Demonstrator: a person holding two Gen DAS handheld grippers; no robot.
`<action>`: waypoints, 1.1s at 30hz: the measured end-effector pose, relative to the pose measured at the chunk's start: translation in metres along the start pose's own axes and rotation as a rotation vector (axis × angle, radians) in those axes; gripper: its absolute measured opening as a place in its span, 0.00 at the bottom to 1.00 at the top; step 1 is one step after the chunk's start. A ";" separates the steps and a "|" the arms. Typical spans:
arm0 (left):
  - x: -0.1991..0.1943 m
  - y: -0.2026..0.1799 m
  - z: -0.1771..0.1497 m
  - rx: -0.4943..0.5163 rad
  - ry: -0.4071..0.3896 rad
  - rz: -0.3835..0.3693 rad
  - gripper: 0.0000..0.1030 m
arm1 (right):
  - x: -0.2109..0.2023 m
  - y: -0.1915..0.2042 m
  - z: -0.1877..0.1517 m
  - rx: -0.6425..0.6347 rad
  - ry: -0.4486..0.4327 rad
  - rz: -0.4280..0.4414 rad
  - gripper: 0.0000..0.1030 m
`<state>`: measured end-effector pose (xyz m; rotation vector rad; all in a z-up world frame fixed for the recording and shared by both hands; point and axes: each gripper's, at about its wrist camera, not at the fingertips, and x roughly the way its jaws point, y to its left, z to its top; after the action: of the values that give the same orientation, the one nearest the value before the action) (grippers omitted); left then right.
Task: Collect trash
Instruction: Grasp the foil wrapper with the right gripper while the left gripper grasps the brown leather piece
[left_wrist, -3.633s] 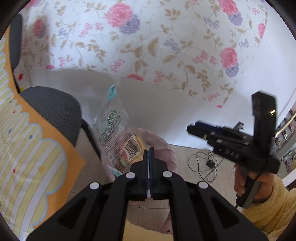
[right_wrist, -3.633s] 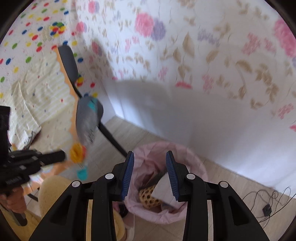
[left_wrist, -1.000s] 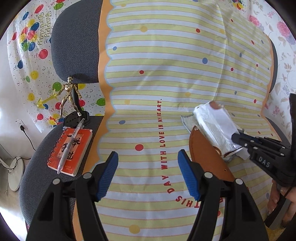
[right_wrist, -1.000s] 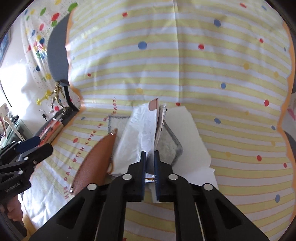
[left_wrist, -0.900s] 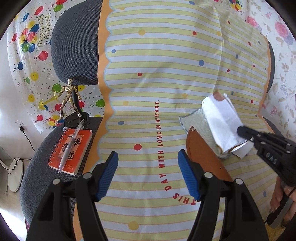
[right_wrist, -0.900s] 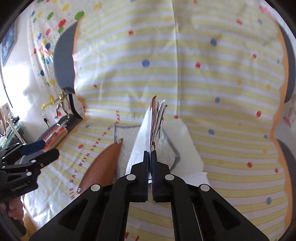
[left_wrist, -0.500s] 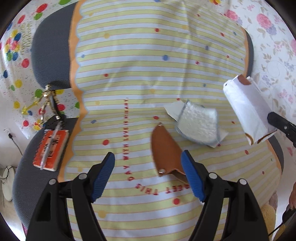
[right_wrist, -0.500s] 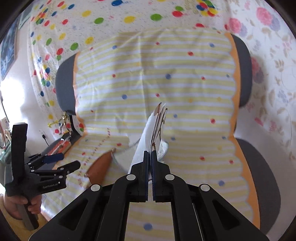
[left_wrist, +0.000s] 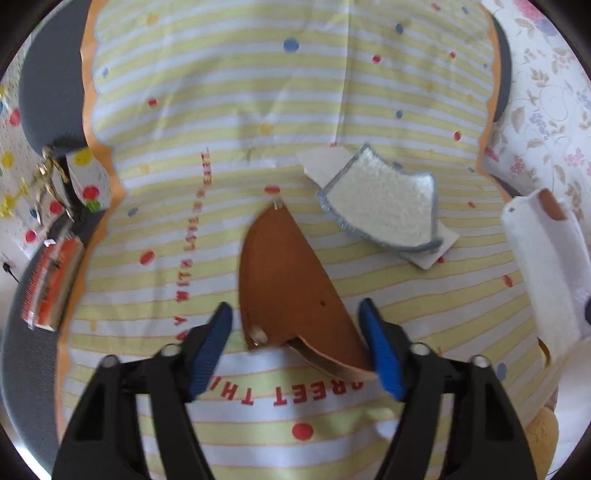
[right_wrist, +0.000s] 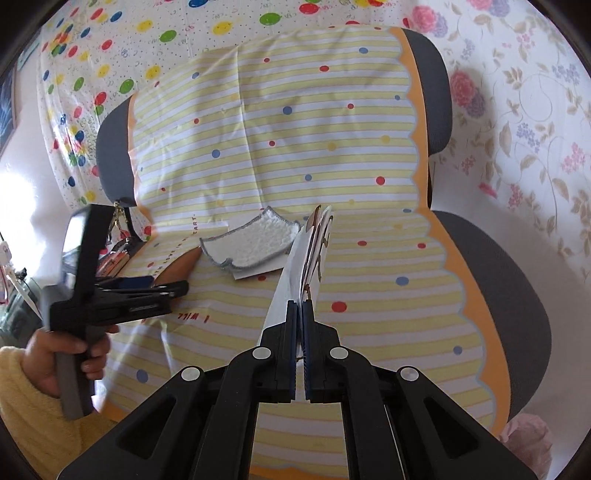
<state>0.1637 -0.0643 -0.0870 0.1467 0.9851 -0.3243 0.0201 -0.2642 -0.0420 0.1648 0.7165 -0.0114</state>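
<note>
Low in the right wrist frame, the right gripper (right_wrist: 300, 314) is clenched on a white paper wrapper (right_wrist: 295, 258), lifted above the striped cloth (right_wrist: 369, 295). At bottom centre of the left view, the left gripper (left_wrist: 295, 332) is closing around a brown leather pouch (left_wrist: 288, 277), pads perhaps not yet pressing. Beyond lies a fuzzy white coaster (left_wrist: 380, 206).

A yellow-and-white striped cloth (left_wrist: 229, 92) with red and blue dots (orange scalloped border) carries a plain brown leather pouch (left_wrist: 288, 273) and a grey-edged white fluffy pad (left_wrist: 380, 206).
</note>
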 end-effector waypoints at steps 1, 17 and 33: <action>-0.001 0.001 -0.001 -0.004 -0.024 0.023 0.46 | 0.000 0.000 -0.002 0.005 0.005 0.008 0.03; -0.119 0.008 -0.034 -0.025 -0.239 -0.179 0.17 | -0.028 -0.011 -0.013 0.048 -0.026 0.044 0.03; -0.146 -0.182 -0.073 0.402 -0.237 -0.502 0.17 | -0.201 -0.083 -0.077 0.191 -0.173 -0.336 0.03</action>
<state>-0.0299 -0.1866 -0.0005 0.2192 0.7015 -0.9799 -0.1875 -0.3438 0.0207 0.2218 0.5630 -0.4120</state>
